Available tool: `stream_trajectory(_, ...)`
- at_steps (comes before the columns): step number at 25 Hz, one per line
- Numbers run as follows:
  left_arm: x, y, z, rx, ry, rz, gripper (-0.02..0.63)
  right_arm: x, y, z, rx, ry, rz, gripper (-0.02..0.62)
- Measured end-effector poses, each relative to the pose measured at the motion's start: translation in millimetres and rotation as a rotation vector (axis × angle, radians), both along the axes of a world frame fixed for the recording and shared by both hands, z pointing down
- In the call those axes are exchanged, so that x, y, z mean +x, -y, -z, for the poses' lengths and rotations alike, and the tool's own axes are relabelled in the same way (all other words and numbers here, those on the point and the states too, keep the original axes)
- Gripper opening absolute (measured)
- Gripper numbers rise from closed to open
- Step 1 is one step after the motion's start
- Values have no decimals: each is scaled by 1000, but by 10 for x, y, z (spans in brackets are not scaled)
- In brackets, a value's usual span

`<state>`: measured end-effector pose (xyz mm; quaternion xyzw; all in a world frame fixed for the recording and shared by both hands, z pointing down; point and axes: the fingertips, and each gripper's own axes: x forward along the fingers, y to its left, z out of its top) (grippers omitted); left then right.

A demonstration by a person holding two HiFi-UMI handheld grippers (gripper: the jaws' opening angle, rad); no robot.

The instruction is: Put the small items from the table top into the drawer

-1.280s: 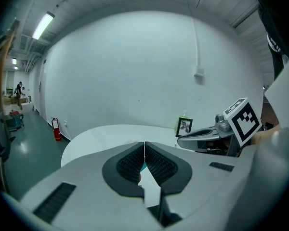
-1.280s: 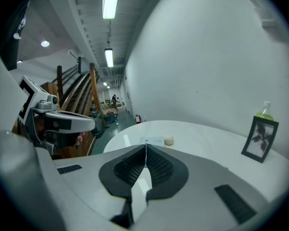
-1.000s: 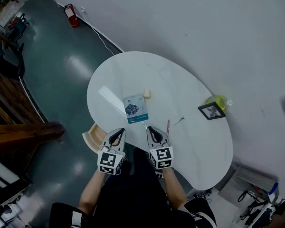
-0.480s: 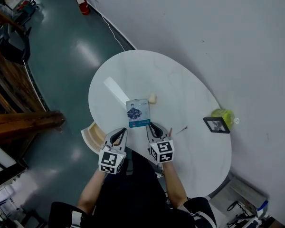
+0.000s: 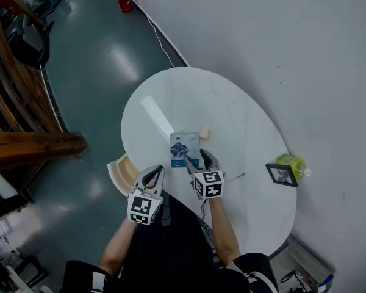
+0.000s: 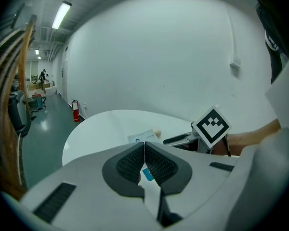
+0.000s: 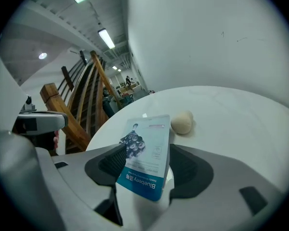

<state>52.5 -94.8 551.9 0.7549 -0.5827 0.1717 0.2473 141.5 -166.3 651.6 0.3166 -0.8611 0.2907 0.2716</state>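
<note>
Pale blue foil-like plastic makes up the task's thing, a flat rectangular sachet (image 7: pixel 147 150) printed with a dark fruit picture and a teal band. It is seen lying on the white rounded tabletop (image 5: pixel 232 121), near the centre of the head view and close to the table's lower edge.

The sachet is judged to be light, thin and floppy, with a slick surface, so it may slide or bend when pinched. A hold across its near short end, with one jaw worked under the edge, looks the safest.

The right tongs (image 5: pixel 199 161) are released, and their jaws have just been opening. In the right gripper view the sachet's near end is seen between the two wide-set pads, with a gap at the pad on the frame's right. No squeeze on it is seen.

The left tongs (image 6: pixel 144 150) are clenched on nothing and held at the lower left of the head view, well apart from the sachet.

A small beige round lump (image 7: pixel 182 122) is seen just beside the sachet's far corner. A pale wooden drawer (image 5: pixel 118 171) is seen pulled out below the tabletop's left edge.
</note>
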Motion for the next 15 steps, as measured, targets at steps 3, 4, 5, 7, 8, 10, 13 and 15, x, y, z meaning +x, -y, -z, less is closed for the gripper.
stream_trajectory(3,-62,-9,-20,-2,0,18,20,-56,29,-79,-12,-15,11,275)
stream_trajectory(4,-88,-9,-15,-5,1,25,20,-65,38,-92,-11,-23,12,275)
stream_trajectory(5,-119,-1,-3,-8,4,33,20,-74,45,-100,-10,-31,14,275)
stream_trajectory(7,-170,19,9,-10,10,46,20,-94,55,-114,-14,-41,23,275)
stream_trajectory(8,-180,24,3,-9,10,49,20,-101,57,-121,-17,-45,28,275)
stream_trajectory(10,-183,19,-23,-9,5,50,20,-108,55,-139,-19,-54,35,275)
stream_trajectory(13,-175,-4,-57,-16,-3,49,20,-103,50,-160,-17,-75,42,273)
stream_trajectory(15,-174,-16,-76,-23,-6,49,20,-100,39,-174,-15,-87,57,273)
